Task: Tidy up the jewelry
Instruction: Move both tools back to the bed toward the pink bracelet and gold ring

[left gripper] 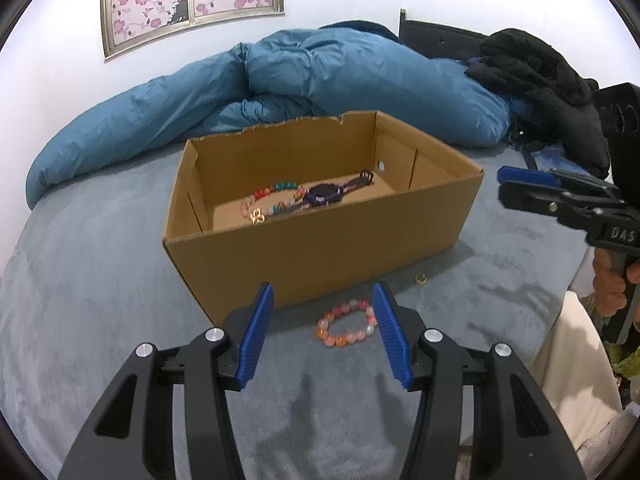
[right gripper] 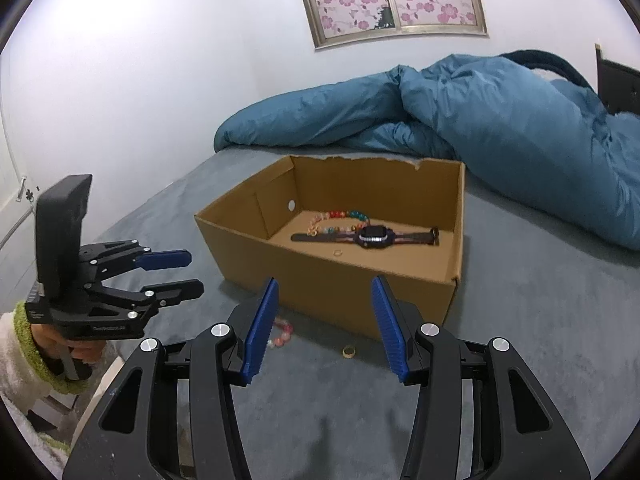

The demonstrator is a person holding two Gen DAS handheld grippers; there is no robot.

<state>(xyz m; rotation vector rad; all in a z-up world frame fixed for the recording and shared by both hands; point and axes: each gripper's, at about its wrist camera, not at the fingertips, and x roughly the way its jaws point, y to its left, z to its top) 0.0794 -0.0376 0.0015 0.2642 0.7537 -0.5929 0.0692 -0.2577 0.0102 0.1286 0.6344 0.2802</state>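
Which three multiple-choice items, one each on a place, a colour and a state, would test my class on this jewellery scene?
1. Where does the watch lie?
A. Inside the cardboard box
B. On the blue duvet
C. On the bed in front of the box

2. What colour is the bracelet on the bed outside the box?
A. Green
B. Pink and orange
C. Black

3. How is the left hand-held gripper?
A. Shut on the bracelet
B. Shut, empty
C. Open, empty

Answers: 1 A, the watch rests on the box floor beside a multicoloured bead strand. 2 B, its beads look pink and orange. 3 C, its blue pads stand apart, the bracelet lying beyond them.
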